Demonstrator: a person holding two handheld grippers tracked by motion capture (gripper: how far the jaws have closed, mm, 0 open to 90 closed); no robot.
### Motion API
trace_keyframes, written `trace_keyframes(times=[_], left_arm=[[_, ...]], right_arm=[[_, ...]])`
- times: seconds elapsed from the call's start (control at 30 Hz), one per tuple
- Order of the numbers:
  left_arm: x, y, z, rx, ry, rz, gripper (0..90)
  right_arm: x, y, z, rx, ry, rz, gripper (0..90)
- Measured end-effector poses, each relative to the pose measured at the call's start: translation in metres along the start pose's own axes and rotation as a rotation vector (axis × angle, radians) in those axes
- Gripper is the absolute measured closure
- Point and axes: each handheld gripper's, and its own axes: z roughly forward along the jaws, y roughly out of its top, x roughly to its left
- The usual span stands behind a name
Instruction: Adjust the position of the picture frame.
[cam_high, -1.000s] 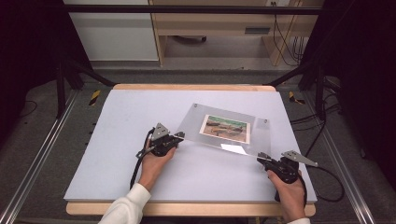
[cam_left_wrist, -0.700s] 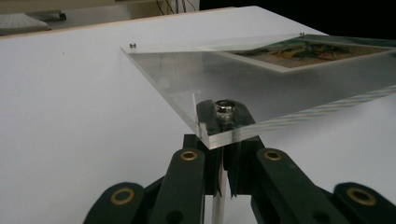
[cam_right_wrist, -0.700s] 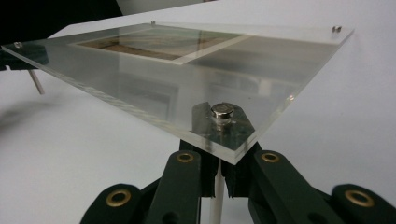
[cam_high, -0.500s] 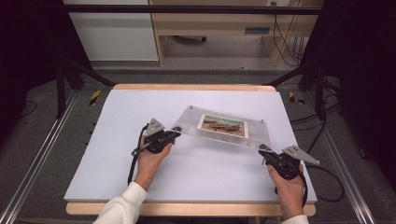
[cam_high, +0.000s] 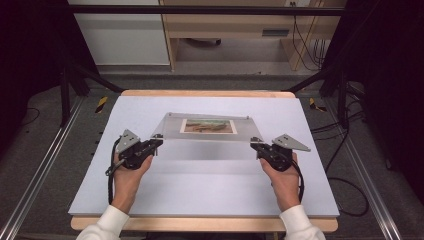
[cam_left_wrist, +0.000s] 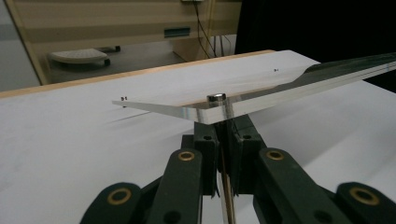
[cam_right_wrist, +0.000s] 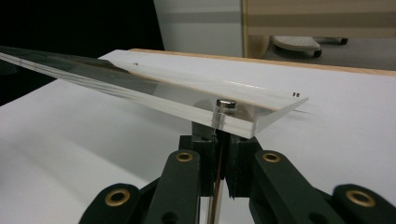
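On the left, our left claw (cam_high: 156, 142) is clamped on the near left corner of the clear acrylic frame (cam_high: 210, 142); in the left gripper view the jaws stand together under the corner, right below the small metal standoff (cam_left_wrist: 215, 97) that pins the two sheets. The frame itself, with a landscape print (cam_high: 208, 126) sandwiched in its far half, hangs between our two hands over the middle of the white surface (cam_high: 210, 195), and we judge it lifted and carried level rather than resting, since its near edge shows daylight beneath it in both gripper views. On the right, our right claw (cam_high: 256, 144) is clamped in the same way on the near right corner, jaws pressed together below its own standoff (cam_right_wrist: 225, 103). To do this well we should keep both hands at one height and the same distance apart, so the panel neither twists nor bows; each grip bites only a thin corner, so any pull outward or sudden tilt could let the slick acrylic slip out. We would move slowly, both hands as one, keep the far edge from dipping and striking the surface, and set it down flat before loosening either claw.
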Motion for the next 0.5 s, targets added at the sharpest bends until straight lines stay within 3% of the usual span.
trace_keyframes(times=[0.17, 0.37, 0.5], left_arm=[[0.012, -0.014, -0.005, 0.011, 0.017, -0.013, 81.9], [0.012, -0.023, -0.006, 0.039, 0.01, -0.002, 81.8], [0.009, -0.032, -0.008, 0.076, 0.014, -0.021, 82.4]], right_arm=[[0.01, 0.002, 0.019, 0.031, 0.018, -0.017, 83.9], [0.013, -0.01, 0.021, 0.057, 0.022, -0.014, 84.1], [0.014, -0.018, 0.02, 0.081, 0.019, -0.031, 84.4]])
